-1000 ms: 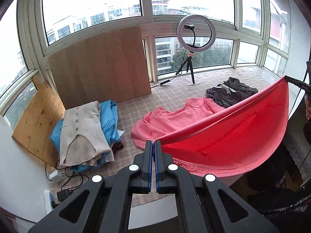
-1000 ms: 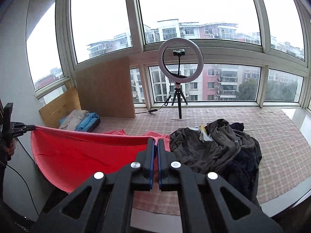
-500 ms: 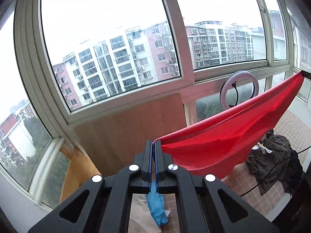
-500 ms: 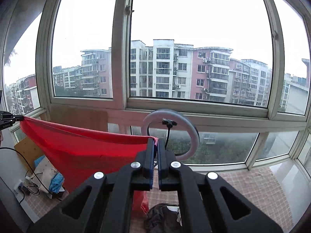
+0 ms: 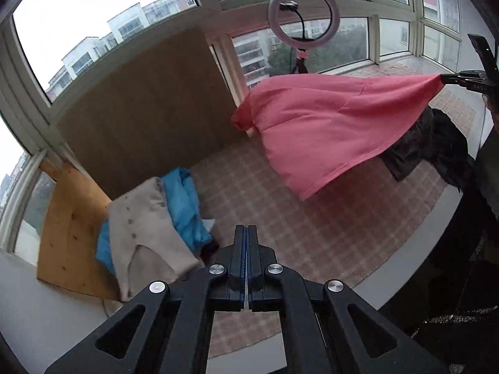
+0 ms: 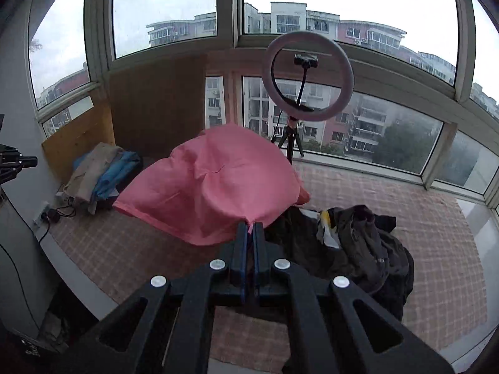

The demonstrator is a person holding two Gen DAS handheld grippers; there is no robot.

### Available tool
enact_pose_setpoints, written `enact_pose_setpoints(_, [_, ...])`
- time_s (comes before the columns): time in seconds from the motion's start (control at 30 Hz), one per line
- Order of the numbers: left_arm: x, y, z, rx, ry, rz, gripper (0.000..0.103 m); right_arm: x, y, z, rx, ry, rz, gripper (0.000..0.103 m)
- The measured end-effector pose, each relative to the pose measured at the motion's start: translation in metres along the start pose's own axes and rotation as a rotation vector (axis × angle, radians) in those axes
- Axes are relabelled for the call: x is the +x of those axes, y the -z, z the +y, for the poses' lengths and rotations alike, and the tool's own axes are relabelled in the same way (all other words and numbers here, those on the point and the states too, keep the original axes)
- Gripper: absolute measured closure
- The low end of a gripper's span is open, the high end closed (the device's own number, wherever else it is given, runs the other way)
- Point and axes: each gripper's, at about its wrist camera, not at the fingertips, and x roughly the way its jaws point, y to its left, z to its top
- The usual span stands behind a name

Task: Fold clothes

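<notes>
Your right gripper (image 6: 249,227) is clamped on one corner of the pink shirt (image 6: 212,184), and the cloth fans out from that pinch away from you and to your left, billowing above the checked mat (image 6: 389,199). In the left wrist view the shirt (image 5: 330,127) runs with its long axis roughly level, from the pinched corner at the far right to a bunched end at the left near the window post, while its free hem slopes down to a loose corner hanging over the mat (image 5: 280,218). Whether any part of it touches the mat is hard to tell.

Your left gripper (image 5: 246,233) has its fingers pressed together with nothing between them, hanging over the near part of the mat.

To your left, a beige cardigan (image 5: 146,230) lies on a blue garment (image 5: 187,205) against the wooden board (image 5: 71,227). A dark heap of clothes (image 6: 368,249) sits just right of your right gripper, partly under the shirt's edge. The ring light (image 6: 308,74) stands at the far edge by the window. Bare mat lies open between the folded pile and the dark heap.
</notes>
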Motion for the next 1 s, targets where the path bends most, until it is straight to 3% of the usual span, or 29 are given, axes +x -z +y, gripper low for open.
enact_pose_setpoints(0.1, [0.074, 0.026, -0.045, 0.048, 0.126, 0.091, 0.098, 0.049, 0.039, -0.017, 0.063, 0.018, 0.104, 0.100])
enact_pose_setpoints(0.17, [0.122, 0.027, -0.068, 0.084, 0.175, 0.124, 0.098, 0.072, 0.055, -0.029, 0.094, 0.050, 0.150, 0.100])
enact_pose_setpoints(0.23, [0.162, 0.022, -0.073, 0.091, 0.204, 0.147, 0.093, 0.095, 0.062, -0.042, 0.130, 0.074, 0.184, 0.100])
enact_pose_setpoints(0.33, [0.217, 0.014, -0.069, 0.077, 0.215, 0.191, 0.072, 0.117, 0.058, -0.057, 0.159, 0.107, 0.212, 0.100])
enact_pose_setpoints(0.47, [0.267, 0.007, -0.045, 0.012, 0.251, 0.255, 0.072, 0.139, 0.045, -0.071, 0.177, 0.144, 0.235, 0.100])
enact_pose_setpoints(0.6, [0.260, -0.007, -0.032, -0.021, 0.259, 0.233, 0.072, 0.151, 0.036, -0.080, 0.179, 0.154, 0.244, 0.100])
enact_pose_setpoints(0.63, [0.257, -0.012, -0.028, -0.031, 0.259, 0.224, 0.077, 0.154, 0.034, -0.082, 0.180, 0.155, 0.246, 0.100])
enact_pose_setpoints(0.67, [0.253, -0.016, -0.024, -0.041, 0.260, 0.215, 0.103, 0.156, 0.034, -0.083, 0.181, 0.157, 0.247, 0.100])
enact_pose_setpoints(0.9, [0.226, -0.045, 0.001, -0.109, 0.264, 0.150, 0.102, 0.164, 0.024, -0.095, 0.206, 0.145, 0.235, 0.100])
enact_pose_setpoints(1.0, [0.176, -0.043, 0.017, -0.121, 0.208, 0.088, 0.102, 0.160, 0.006, -0.094, 0.202, 0.131, 0.203, 0.100])
